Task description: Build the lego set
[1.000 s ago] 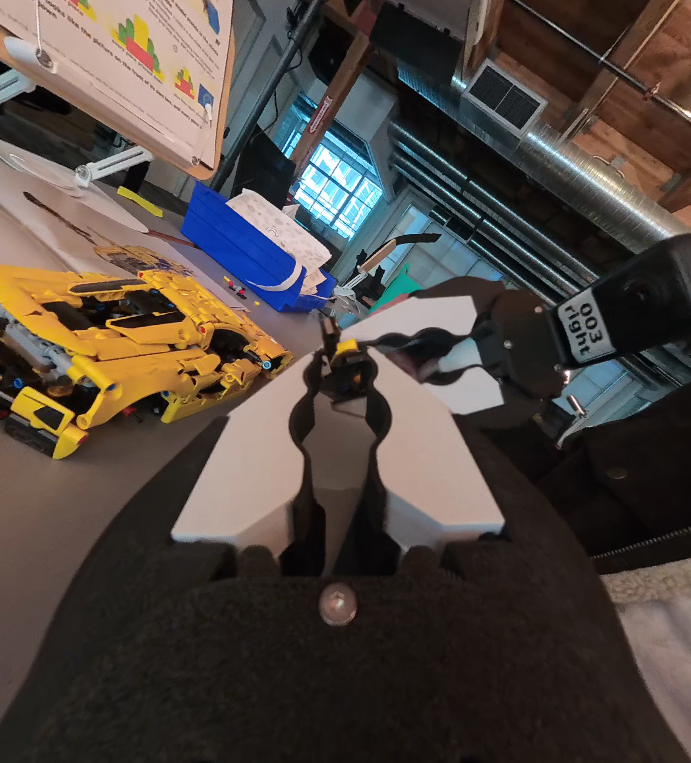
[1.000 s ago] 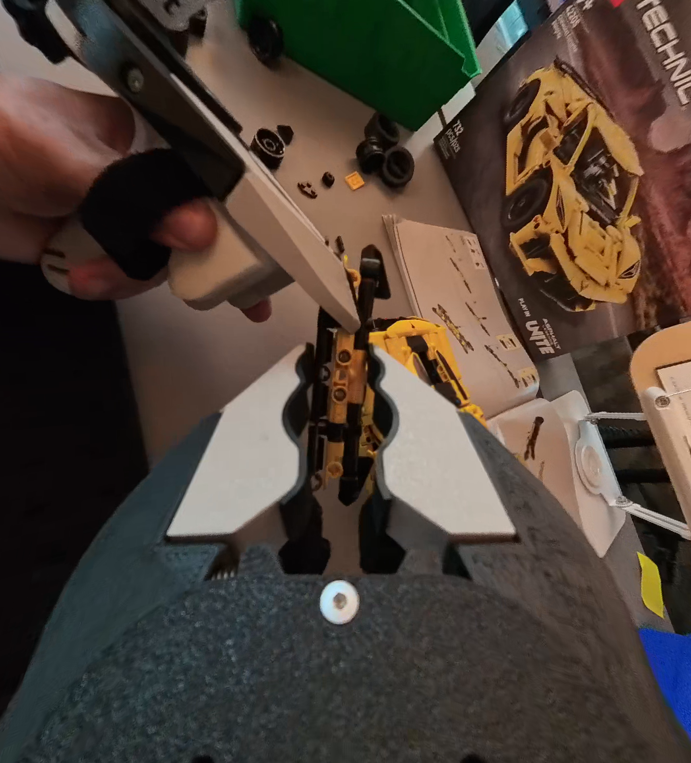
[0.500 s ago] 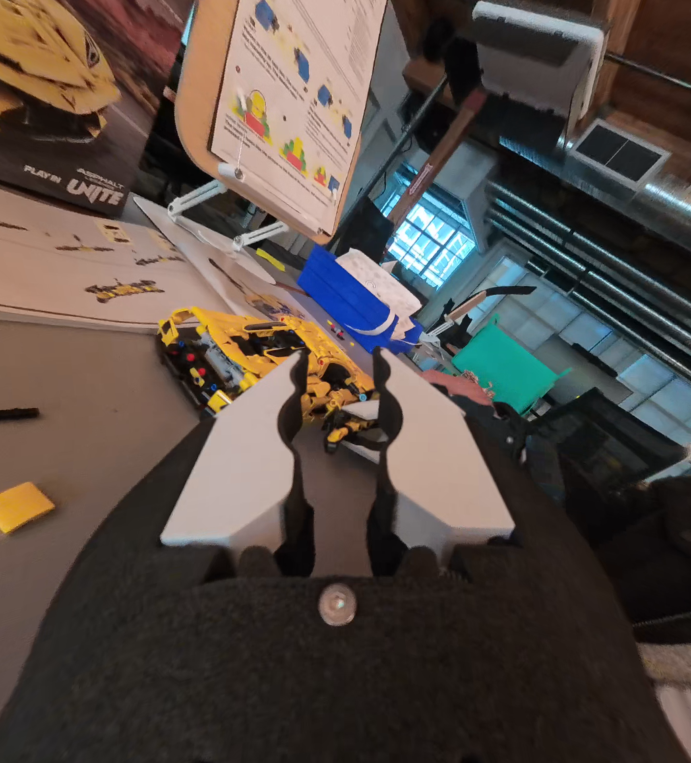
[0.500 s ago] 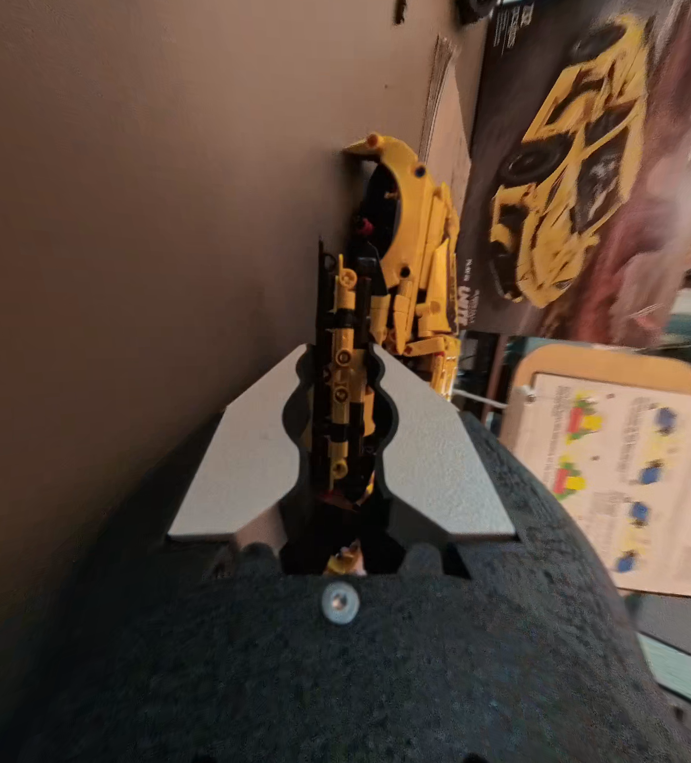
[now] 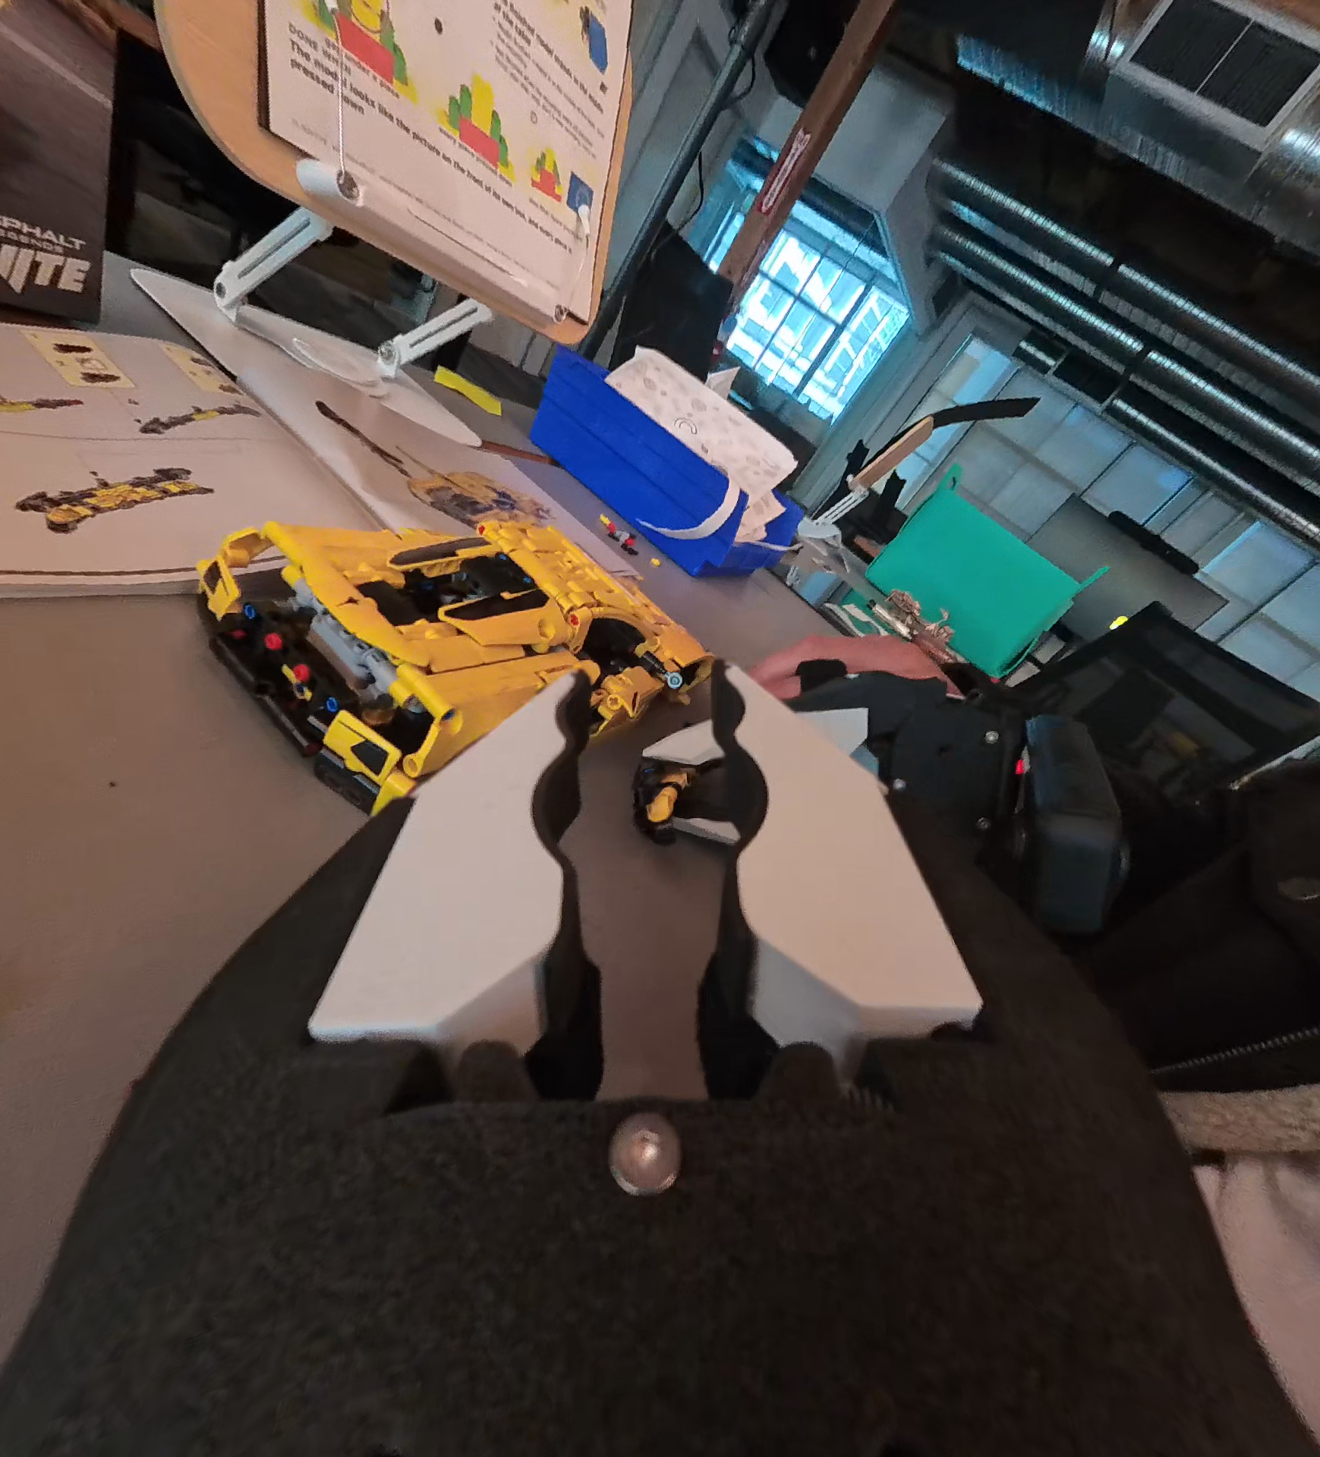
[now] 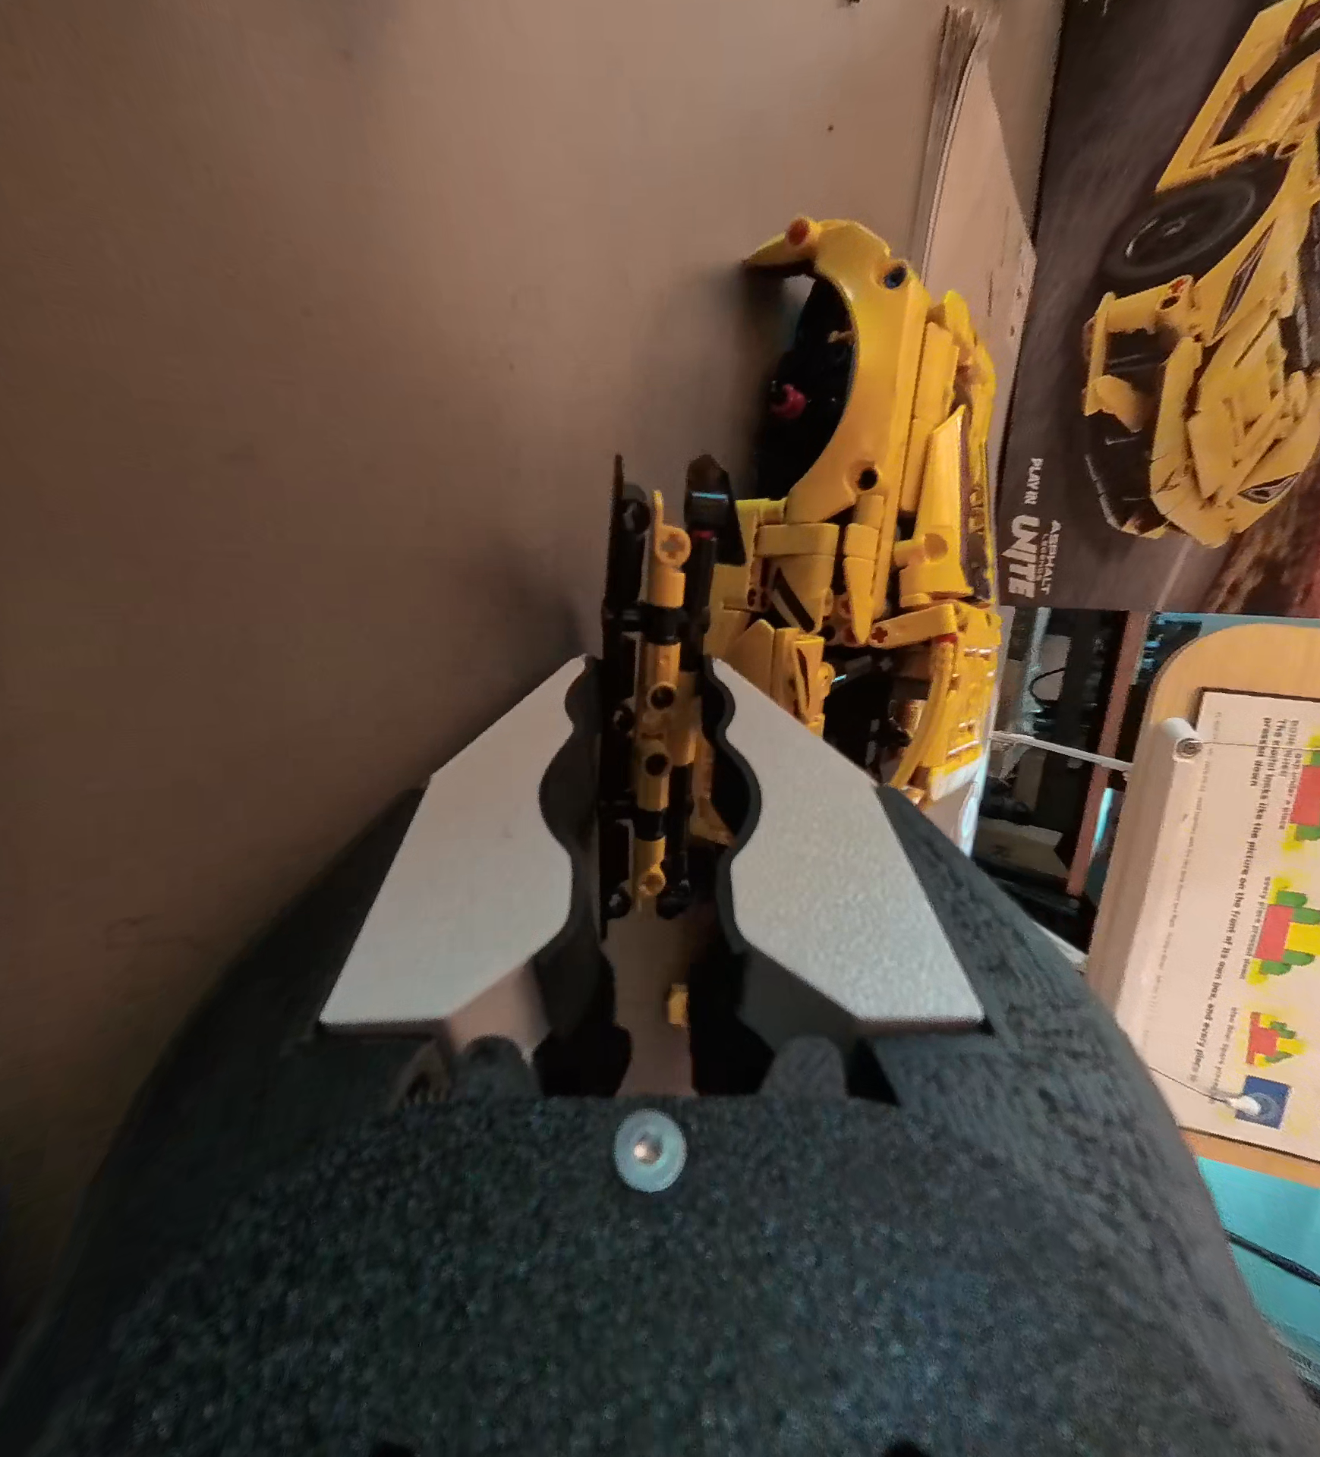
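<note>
Seen from the left wrist view, left to right: an open paper instruction booklet (image 5: 89,473) lies flat on the grey table (image 5: 89,828); just beside it sits the yellow and black brick-built car model (image 5: 436,631), unfinished, with no wheels showing. The left gripper (image 5: 645,702) hangs above the table near the car's front end, fingers spread apart and empty. Through its gap, farther right, the right gripper (image 5: 688,796) is clenched on a narrow yellow and black brick sub-assembly (image 5: 660,792) (small from here). A blue plastic bin (image 5: 641,481) stands behind. In the right wrist view the sub-assembly (image 6: 656,694) is pinched between the fingers, close beside the car (image 6: 877,552)
</note>
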`<state>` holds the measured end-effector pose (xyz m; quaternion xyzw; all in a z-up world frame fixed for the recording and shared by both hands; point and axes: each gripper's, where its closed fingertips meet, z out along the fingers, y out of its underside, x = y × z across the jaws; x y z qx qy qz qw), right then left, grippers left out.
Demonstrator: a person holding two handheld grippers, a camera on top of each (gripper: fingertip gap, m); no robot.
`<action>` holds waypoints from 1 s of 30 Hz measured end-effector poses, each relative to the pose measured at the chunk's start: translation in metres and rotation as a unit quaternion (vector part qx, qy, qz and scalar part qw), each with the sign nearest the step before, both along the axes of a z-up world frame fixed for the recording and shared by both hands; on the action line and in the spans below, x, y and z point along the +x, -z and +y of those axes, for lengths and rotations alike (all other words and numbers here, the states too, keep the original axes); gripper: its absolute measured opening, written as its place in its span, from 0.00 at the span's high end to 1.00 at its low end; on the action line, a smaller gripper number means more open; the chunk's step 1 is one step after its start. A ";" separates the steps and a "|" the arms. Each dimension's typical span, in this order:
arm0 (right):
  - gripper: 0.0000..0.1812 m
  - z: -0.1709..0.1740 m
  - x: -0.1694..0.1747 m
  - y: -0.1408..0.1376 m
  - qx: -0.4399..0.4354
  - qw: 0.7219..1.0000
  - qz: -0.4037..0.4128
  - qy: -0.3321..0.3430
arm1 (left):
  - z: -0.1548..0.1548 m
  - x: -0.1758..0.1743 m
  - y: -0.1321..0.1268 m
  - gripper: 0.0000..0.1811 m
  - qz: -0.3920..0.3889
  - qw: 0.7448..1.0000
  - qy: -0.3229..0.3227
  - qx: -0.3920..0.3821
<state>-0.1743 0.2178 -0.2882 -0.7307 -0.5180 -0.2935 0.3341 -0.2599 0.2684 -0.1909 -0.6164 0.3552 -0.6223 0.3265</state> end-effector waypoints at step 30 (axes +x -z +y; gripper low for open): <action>0.80 -0.018 -0.036 -0.024 0.011 0.961 0.275 -0.024 | -0.066 0.037 0.054 0.96 0.157 0.955 0.232 0.097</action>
